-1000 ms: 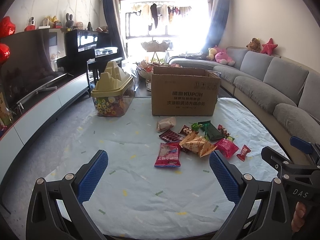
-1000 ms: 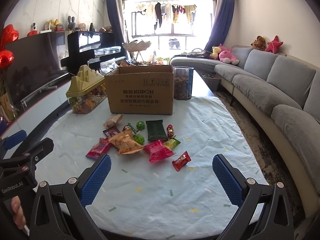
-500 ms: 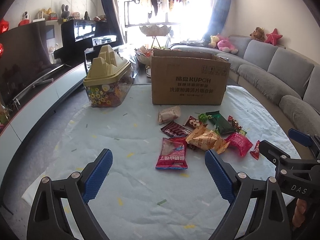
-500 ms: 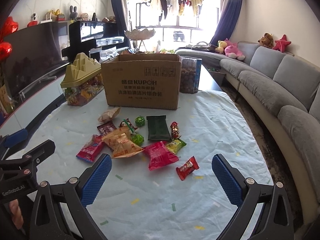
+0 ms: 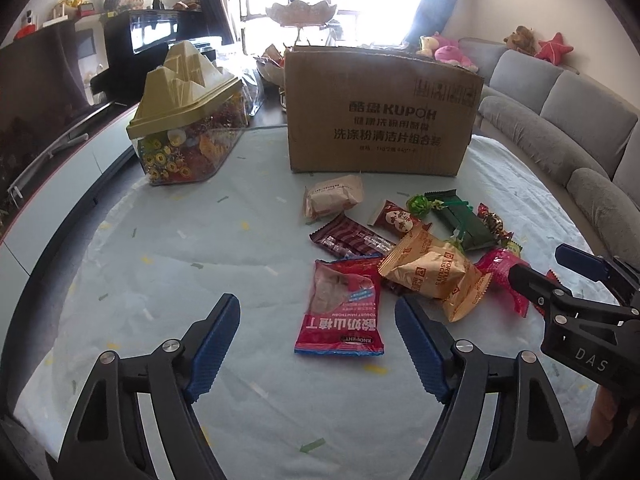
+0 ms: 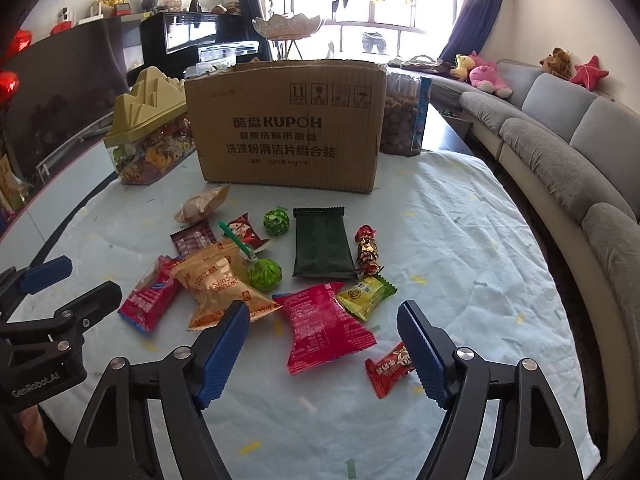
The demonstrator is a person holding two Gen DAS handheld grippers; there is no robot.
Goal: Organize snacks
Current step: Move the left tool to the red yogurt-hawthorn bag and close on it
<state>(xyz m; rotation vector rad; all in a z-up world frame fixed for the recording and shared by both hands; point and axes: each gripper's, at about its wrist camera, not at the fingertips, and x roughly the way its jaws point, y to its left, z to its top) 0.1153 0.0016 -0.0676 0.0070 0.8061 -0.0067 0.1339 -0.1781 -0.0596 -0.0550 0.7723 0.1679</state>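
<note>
Several snack packets lie loose on the table before a cardboard box (image 5: 380,112) (image 6: 288,124). My left gripper (image 5: 318,344) is open, just in front of a red hawthorn packet (image 5: 342,308), with an orange biscuit bag (image 5: 432,272) to its right. My right gripper (image 6: 322,348) is open above a pink-red packet (image 6: 324,326), with a small red candy (image 6: 390,366) by its right finger. A dark green packet (image 6: 322,246), a yellow-green packet (image 6: 366,296) and two green balls (image 6: 264,274) lie nearby.
A clear candy jar with a gold mountain lid (image 5: 188,120) (image 6: 148,128) stands left of the box. A clear tub of brown snacks (image 6: 402,116) stands behind the box's right. A grey sofa (image 6: 560,152) runs along the right. The pale cloth (image 5: 200,248) covers the table.
Both grippers have moved forward and lower toward the snack pile; the packets and box look larger and closer. Both stay open.
</note>
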